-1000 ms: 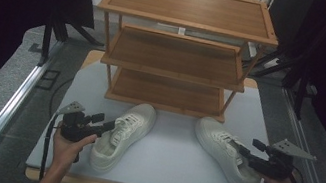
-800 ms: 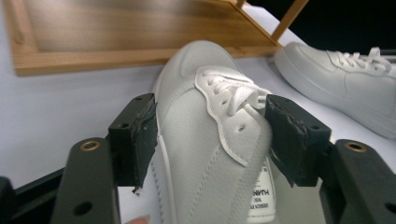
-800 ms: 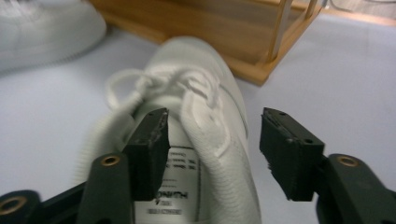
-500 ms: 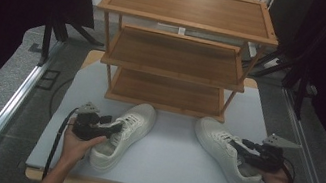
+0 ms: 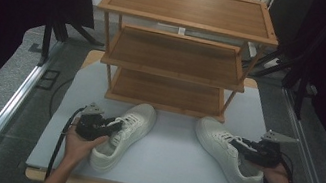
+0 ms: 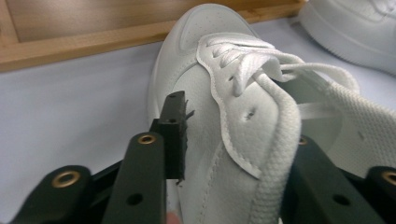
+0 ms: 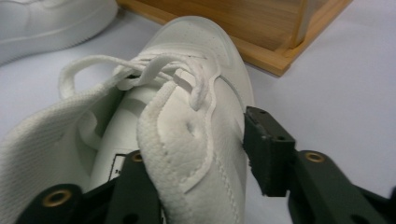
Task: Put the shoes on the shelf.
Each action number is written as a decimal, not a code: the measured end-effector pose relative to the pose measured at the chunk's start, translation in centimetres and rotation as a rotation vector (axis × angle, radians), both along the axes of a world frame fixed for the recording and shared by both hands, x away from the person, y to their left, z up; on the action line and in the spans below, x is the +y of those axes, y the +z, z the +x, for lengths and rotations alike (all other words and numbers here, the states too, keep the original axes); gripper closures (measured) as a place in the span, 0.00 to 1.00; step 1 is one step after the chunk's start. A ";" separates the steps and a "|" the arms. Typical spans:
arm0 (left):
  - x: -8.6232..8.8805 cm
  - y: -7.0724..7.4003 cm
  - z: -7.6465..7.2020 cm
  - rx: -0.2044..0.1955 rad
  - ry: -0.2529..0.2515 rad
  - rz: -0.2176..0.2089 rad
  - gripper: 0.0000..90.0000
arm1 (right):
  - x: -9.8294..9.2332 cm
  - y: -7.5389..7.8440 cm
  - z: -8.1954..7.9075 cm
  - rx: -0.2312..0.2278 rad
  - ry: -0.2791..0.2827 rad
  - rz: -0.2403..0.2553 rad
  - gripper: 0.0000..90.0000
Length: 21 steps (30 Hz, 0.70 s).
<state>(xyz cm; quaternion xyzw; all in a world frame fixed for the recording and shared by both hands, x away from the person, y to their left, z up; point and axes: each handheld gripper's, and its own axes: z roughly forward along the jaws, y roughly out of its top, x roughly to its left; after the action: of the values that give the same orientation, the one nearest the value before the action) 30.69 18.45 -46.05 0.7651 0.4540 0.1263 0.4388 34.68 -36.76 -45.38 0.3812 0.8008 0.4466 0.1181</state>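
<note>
- At the bottom of the high view, a person's two hands come in over the near edge of the pale bench [image 5: 165, 165], each with a gripper on a white sneaker.
- Lower left: the left gripper [image 5: 114, 124] straddles the side wall of the left sneaker [image 5: 125, 135]. Its jaws have just been closing, one outside the leather and one inside the opening; whether the pads press the wall yet cannot be told.
- Lower right: the right gripper [image 5: 237, 145] sits the same way on the collar of the right sneaker [image 5: 226, 153], jaws just closing; the outer pad [image 7: 266, 149] stands just off the leather.
- Both sneakers lie on the bench with toes pointing at the rack, well apart from each other.
- Beyond them, at frame centre and top, stands a three-tier wooden shoe rack [image 5: 177, 56].
</note>
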 end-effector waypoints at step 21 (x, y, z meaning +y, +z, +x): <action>0.4 0.5 -0.7 -0.063 0.002 -0.061 0.91 | 1.7 1.0 -1.8 -0.079 -0.040 -0.020 0.93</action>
<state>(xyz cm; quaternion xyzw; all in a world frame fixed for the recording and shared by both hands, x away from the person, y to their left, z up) 29.97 18.81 -45.56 0.7465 0.4445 0.1367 0.4760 32.88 -35.10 -44.34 0.3782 0.7921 0.4507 0.1624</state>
